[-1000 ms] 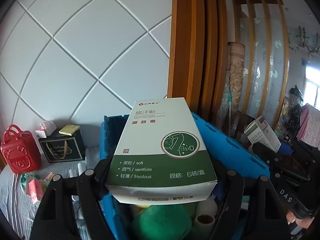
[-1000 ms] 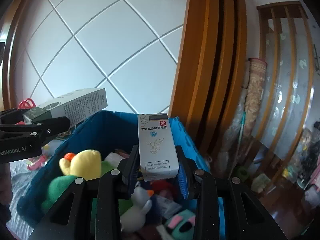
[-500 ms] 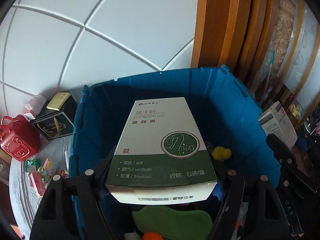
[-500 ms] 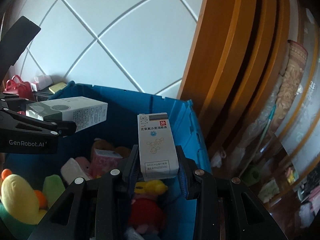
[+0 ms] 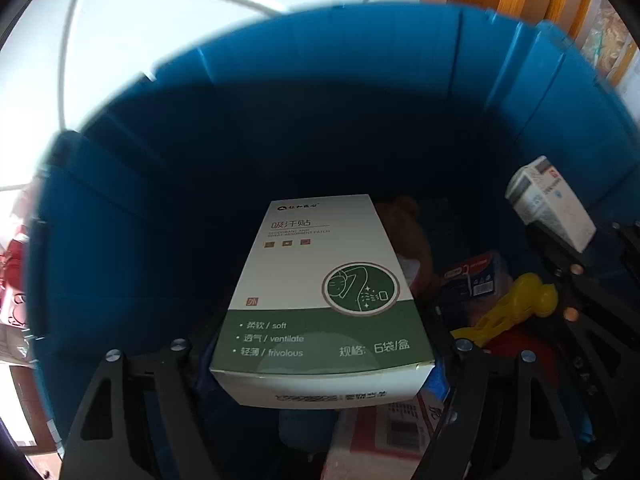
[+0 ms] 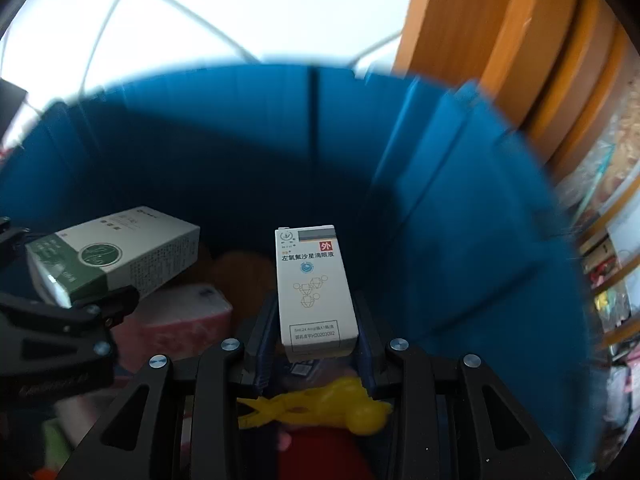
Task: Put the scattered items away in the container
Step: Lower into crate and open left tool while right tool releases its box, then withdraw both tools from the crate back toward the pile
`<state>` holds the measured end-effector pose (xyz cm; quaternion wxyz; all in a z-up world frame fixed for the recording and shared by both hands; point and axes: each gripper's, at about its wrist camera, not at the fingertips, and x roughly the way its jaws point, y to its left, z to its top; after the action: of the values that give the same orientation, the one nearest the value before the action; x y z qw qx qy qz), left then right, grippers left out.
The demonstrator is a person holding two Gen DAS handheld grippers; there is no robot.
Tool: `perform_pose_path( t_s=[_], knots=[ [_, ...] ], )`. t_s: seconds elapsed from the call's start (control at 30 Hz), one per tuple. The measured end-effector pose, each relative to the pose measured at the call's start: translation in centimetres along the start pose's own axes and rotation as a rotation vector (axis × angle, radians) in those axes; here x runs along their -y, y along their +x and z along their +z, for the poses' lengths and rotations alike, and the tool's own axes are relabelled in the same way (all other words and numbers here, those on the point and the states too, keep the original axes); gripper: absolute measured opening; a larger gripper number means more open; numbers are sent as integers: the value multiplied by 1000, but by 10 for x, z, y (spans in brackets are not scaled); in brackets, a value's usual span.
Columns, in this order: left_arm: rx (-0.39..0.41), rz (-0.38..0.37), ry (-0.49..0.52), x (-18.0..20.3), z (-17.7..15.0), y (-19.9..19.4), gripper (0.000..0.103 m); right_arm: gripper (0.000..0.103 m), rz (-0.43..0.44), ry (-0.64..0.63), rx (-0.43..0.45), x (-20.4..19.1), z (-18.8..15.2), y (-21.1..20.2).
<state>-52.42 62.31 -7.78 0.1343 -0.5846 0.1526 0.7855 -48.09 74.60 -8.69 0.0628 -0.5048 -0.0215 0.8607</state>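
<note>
My left gripper is shut on a white and green patch box and holds it low inside the blue bin. My right gripper is shut on a small white eye-drop box, also inside the bin. The patch box shows at the left of the right wrist view. The eye-drop box shows at the right of the left wrist view. Both boxes hang just above the items in the bin.
The bin holds a yellow toy, a pink tissue pack, a brown plush and a dark blue packet. A white panelled wall and a wooden door frame stand behind the bin.
Both grippers have gone down and forward into the blue bin with their boxes. The bin walls now fill both views and the things outside it have dropped out of sight.
</note>
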Motion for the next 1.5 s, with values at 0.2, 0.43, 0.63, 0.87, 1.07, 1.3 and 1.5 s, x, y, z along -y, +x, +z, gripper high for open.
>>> perform_pose_path(
  t_s=[0.2, 0.43, 0.63, 0.87, 1.07, 1.3, 1.5],
  knots=[
    [-65, -30, -36, -3, -4, 30, 77, 33, 32, -3, -88, -8, -3, 58],
    [-105, -42, -125, -17, -10, 40, 82, 33, 55, -17, -126, -19, -3, 91],
    [-103, -22, -118, -12, -13, 37, 86, 37, 55, -26, -151, -15, -10, 99],
    [-84, -27, -131, -9, -18, 27, 87, 51, 26, -29, -136, -5, -12, 80],
    [-22, -12, -121, -3, -21, -2, 87, 51, -14, -28, -129, 15, -14, 49],
    [64, -13, -80, -7, -39, -72, 87, 54, -43, -21, -78, 30, -12, -14],
    [126, -35, -61, -31, -46, -125, 88, 57, -57, -37, -21, -5, -16, -91]
  ],
)
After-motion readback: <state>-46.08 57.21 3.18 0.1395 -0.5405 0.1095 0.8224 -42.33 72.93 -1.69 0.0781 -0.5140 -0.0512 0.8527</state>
